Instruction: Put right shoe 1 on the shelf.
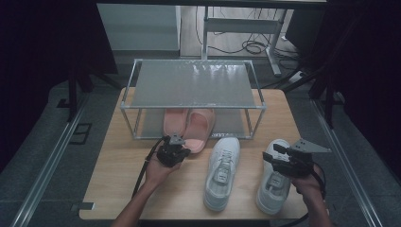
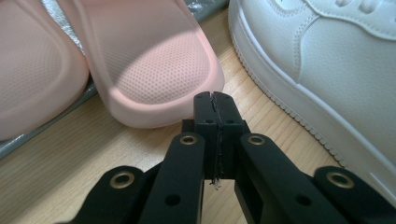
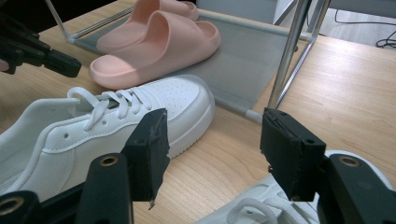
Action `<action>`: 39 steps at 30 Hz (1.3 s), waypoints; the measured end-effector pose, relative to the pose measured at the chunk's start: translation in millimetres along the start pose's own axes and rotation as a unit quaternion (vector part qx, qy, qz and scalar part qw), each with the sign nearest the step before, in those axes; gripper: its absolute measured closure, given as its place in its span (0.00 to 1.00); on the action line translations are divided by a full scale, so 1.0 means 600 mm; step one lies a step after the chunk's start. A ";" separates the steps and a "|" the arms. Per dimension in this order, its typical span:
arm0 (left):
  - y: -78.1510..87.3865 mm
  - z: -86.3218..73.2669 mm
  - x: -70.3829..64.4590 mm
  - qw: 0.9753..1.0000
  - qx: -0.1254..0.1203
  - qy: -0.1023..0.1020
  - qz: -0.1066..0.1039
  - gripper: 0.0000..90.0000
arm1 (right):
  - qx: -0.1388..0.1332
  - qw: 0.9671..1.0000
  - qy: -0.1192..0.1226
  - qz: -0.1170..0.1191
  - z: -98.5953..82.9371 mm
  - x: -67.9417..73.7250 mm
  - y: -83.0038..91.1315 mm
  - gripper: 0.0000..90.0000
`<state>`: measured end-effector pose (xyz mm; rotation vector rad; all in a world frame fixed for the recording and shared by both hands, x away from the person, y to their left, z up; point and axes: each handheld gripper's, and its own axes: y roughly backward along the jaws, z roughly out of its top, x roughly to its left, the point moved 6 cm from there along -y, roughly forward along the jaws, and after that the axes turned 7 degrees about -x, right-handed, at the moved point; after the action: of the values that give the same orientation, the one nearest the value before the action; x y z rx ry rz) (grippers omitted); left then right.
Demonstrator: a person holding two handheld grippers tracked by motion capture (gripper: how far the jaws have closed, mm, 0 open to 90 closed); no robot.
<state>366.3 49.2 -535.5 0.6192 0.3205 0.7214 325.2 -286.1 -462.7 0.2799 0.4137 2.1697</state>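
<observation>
Two pink slippers (image 1: 189, 124) lie on the lower shelf of a metal shoe rack (image 1: 194, 82), their heels sticking out over the table. My left gripper (image 1: 182, 151) is shut with nothing in it; in the left gripper view its closed tips (image 2: 215, 100) sit just in front of the nearer slipper's heel (image 2: 154, 60). Two white sneakers stand side by side on the table, one in the middle (image 1: 221, 171) and one to the right (image 1: 273, 177). My right gripper (image 1: 272, 152) hovers open over the right sneaker (image 3: 261, 207), jaws wide apart (image 3: 215, 144), facing the middle sneaker (image 3: 107, 121).
The wooden table (image 1: 118, 179) has bare room at its front left. The rack's front right post (image 3: 289, 51) stands close ahead of the right gripper. The rack's top shelf is bare. Cables and desk legs (image 1: 250, 45) lie on the floor behind.
</observation>
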 end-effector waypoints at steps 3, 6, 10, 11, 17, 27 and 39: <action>-0.011 0.004 -0.002 1.000 0.010 -0.004 0.001 1.00 | 0.000 1.000 0.000 0.001 0.000 0.001 0.000 0.47; -0.019 0.007 -0.004 1.000 0.014 -0.011 -0.009 1.00 | 0.000 1.000 -0.002 -0.001 0.000 -0.001 0.001 0.47; -0.028 0.007 -0.005 0.999 0.022 -0.017 -0.017 1.00 | -0.001 1.000 -0.003 -0.001 0.000 -0.002 0.002 0.47; -0.030 0.008 -0.005 0.999 0.024 -0.018 -0.020 1.00 | -0.001 1.000 -0.003 -0.001 0.000 -0.002 0.001 0.47; -0.047 0.015 -0.009 0.999 0.036 -0.026 -0.029 1.00 | 0.000 1.000 0.000 0.001 0.000 0.001 0.000 0.47; -0.070 0.033 -0.010 0.998 0.044 -0.032 -0.031 1.00 | -0.002 1.000 -0.002 -0.001 0.001 -0.002 0.002 0.47; -0.094 0.049 0.002 0.998 0.046 -0.024 -0.029 1.00 | -0.006 1.000 -0.001 -0.003 0.003 -0.004 0.006 0.47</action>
<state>410.3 4.8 -548.3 0.7109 0.3280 0.6376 324.3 -289.8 -459.8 0.2738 0.4005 2.1656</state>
